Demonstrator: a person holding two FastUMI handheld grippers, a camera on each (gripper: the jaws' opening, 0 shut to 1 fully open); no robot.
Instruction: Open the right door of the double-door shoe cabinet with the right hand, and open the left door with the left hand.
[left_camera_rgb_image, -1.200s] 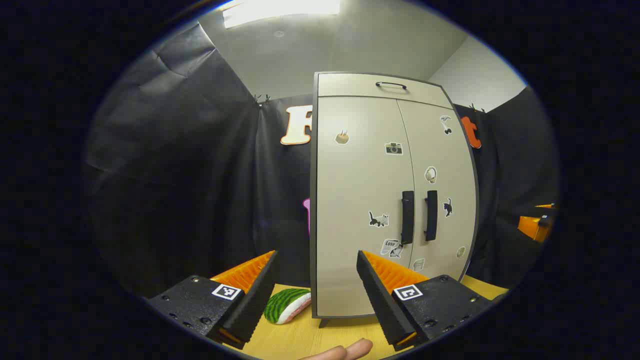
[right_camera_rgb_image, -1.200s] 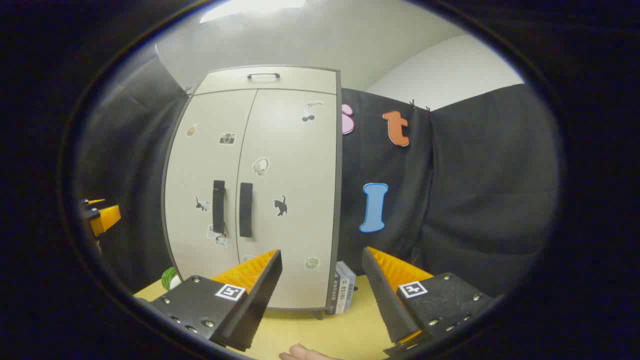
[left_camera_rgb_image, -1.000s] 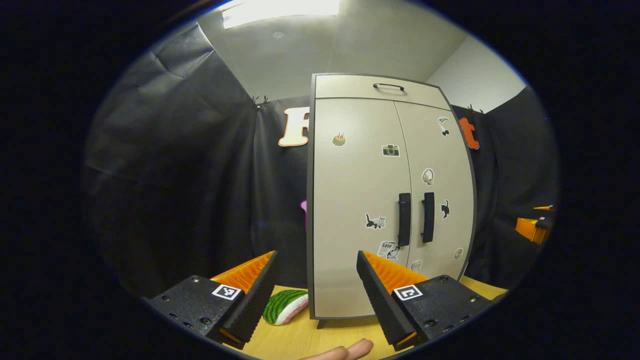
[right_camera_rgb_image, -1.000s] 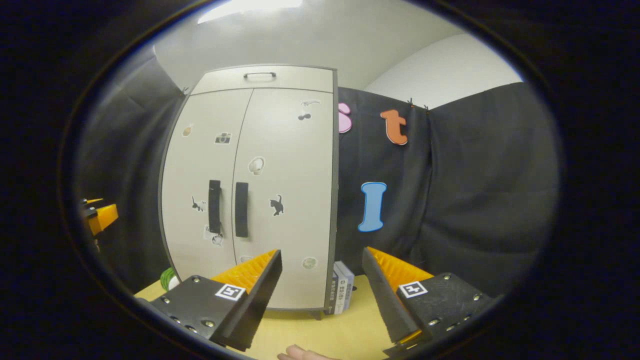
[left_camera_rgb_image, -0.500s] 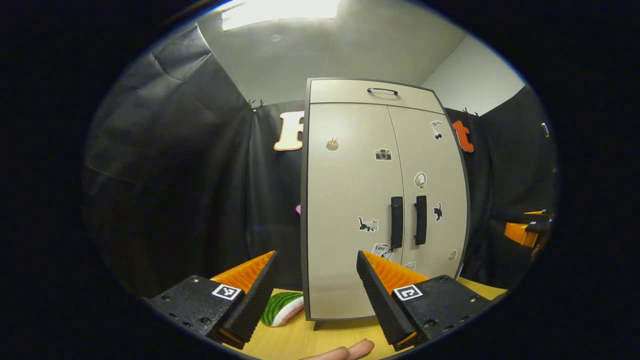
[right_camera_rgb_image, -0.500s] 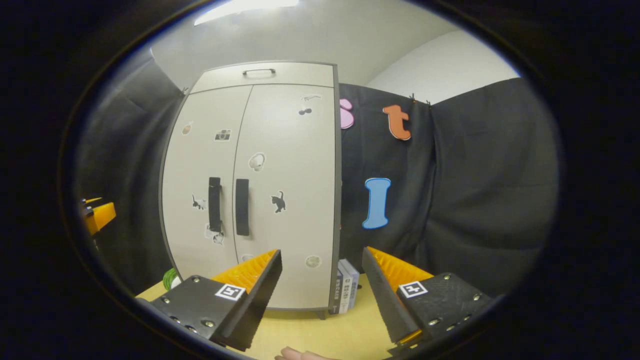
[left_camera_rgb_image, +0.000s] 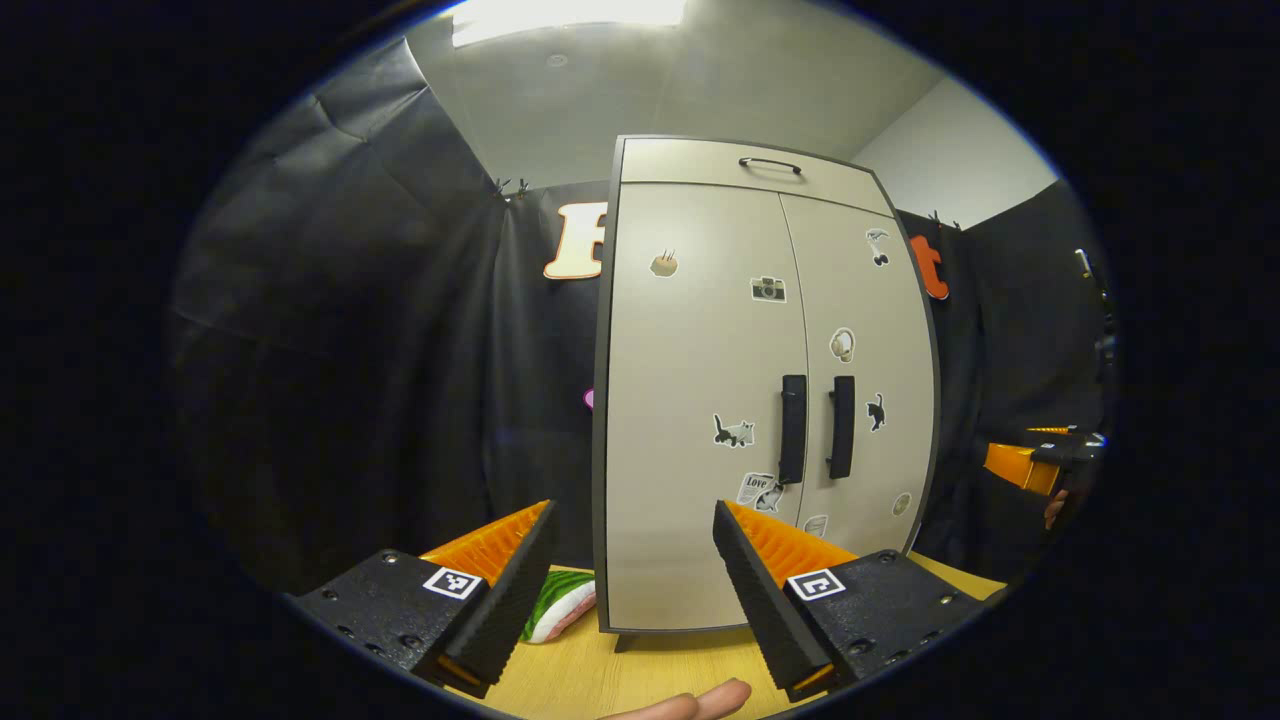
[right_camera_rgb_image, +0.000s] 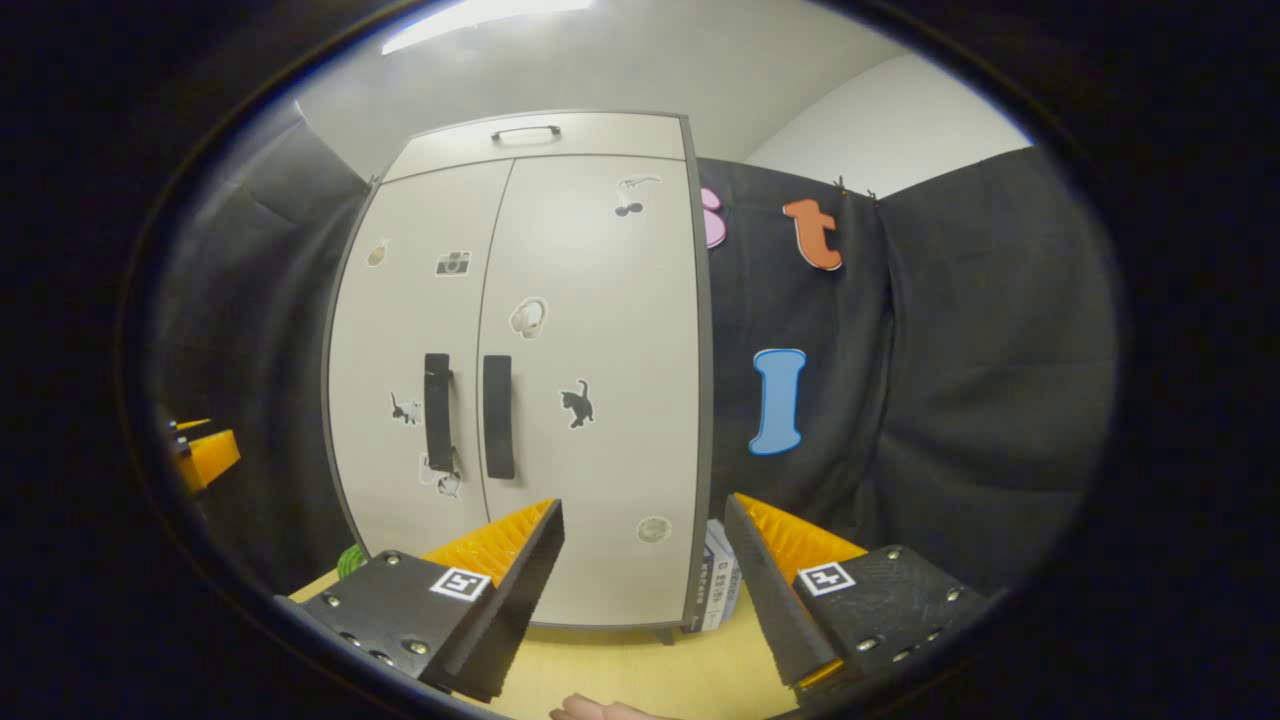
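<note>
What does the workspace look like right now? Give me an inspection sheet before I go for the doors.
Surface: yellow wooden table.
Job's things: shoe cabinet upright; left door and right door both closed; two black handles side by side at the seam.
Clutter: green striped object left of cabinet; books right of it.
Grippers: left claw open, right claw open, both short of the cabinet.
Cables: nothing seen.
Surroundings: black cloth wall, ceiling light.

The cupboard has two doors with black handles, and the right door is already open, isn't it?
Not quite. The right door is shut, flush beside the left door, as the right gripper view shows. The two black handles are there, as you said.
</note>
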